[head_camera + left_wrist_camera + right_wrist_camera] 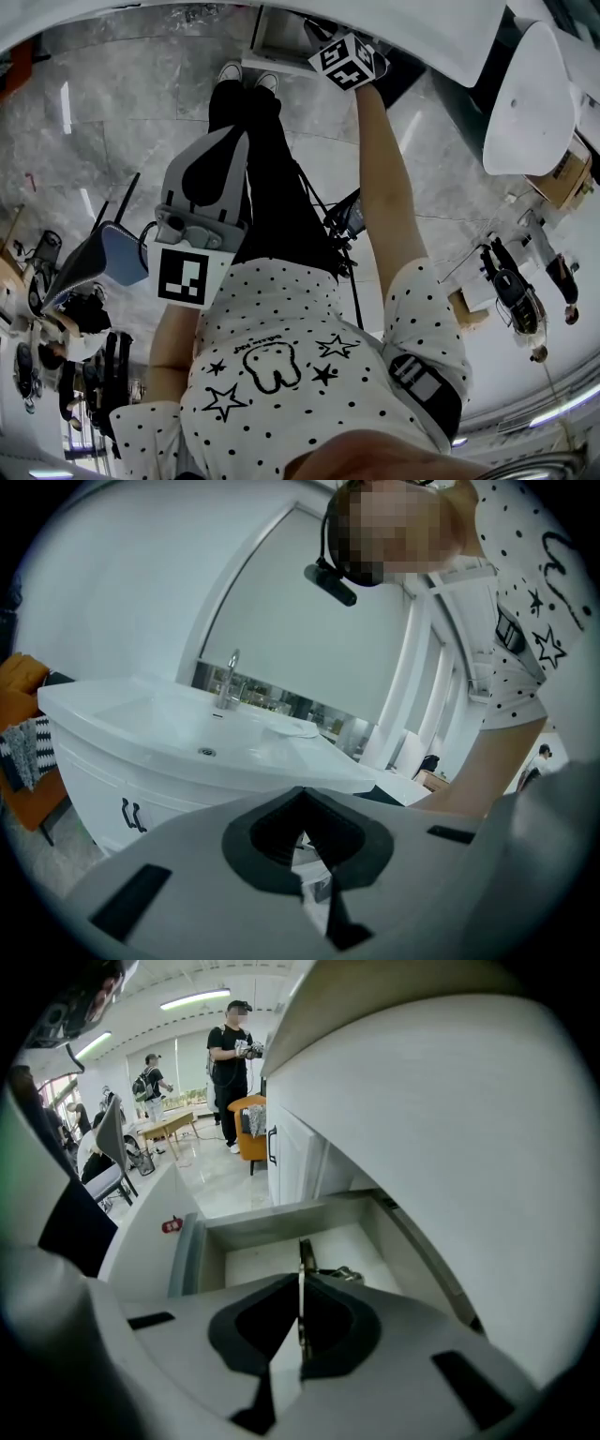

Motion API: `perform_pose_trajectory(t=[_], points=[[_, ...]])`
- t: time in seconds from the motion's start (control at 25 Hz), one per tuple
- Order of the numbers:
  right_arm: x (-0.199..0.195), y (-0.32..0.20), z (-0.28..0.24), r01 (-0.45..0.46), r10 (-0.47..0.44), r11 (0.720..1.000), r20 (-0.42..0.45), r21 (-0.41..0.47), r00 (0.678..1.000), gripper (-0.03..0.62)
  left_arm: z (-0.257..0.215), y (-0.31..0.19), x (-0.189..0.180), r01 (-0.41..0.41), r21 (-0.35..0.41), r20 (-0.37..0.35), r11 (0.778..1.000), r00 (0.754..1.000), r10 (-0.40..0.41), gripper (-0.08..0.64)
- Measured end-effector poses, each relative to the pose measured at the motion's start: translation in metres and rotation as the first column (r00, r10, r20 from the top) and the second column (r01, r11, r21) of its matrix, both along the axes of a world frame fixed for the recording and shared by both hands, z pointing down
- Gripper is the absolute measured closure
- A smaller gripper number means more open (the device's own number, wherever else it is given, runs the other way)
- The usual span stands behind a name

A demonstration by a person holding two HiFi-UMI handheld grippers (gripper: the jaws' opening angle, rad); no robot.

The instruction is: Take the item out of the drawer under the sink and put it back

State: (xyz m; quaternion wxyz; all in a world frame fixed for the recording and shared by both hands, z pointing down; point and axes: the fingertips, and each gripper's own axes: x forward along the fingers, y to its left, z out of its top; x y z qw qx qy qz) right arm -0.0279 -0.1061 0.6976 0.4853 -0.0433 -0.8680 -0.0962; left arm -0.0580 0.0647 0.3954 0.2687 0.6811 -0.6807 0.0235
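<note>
The drawer [281, 1241] under the white sink [187, 733] stands pulled open, and a small metal piece [342, 1274] lies on its floor. My right gripper [300, 1321] hangs just above the drawer, shut on a thin flat item [303, 1260] seen edge-on between its pads. In the head view only that gripper's marker cube [347, 61] shows, next to the drawer [281, 37]. My left gripper [305, 855] is held back near the person's waist [225, 150], its jaws together with nothing in them.
The sink cabinet's doors with dark handles [131, 813] are below the basin, and a faucet [230, 677] is at its back. An orange seat [248, 1129] and other people [230, 1054] stand across the room. The marble floor [122, 103] lies below.
</note>
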Motion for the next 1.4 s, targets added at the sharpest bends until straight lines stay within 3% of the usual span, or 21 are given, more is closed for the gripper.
perform_pose_trajectory(t=[0.44, 0.68, 0.92, 1.12, 1.4], points=[[0.002, -0.005, 0.005, -0.006, 0.005, 1.0, -0.009, -0.011, 1.0, 0.578, 0.002, -0.003, -0.005, 0.001, 0.001, -0.004, 1.0, 1.0, -0.001, 0.565], [0.004, 0.004, 0.004, 0.015, -0.017, 0.998, -0.024, -0.064, 1.0, 0.578, 0.002, -0.004, -0.002, -0.016, -0.007, -0.013, 1.0, 1.0, 0.016, 0.565], [0.002, -0.01, 0.003, -0.04, 0.039, 0.999, -0.007, -0.036, 0.999, 0.578, 0.002, -0.007, -0.006, -0.021, -0.008, -0.013, 1.0, 1.0, 0.021, 0.565], [0.004, 0.002, 0.004, -0.018, 0.016, 0.994, -0.017, -0.112, 1.0, 0.578, 0.004, -0.006, -0.005, -0.029, -0.012, -0.021, 0.999, 0.999, 0.029, 0.565], [0.003, -0.001, 0.008, -0.024, 0.022, 0.996, -0.02, -0.089, 1.0, 0.577, 0.008, -0.009, -0.007, -0.032, -0.013, -0.023, 0.999, 0.999, 0.032, 0.565]])
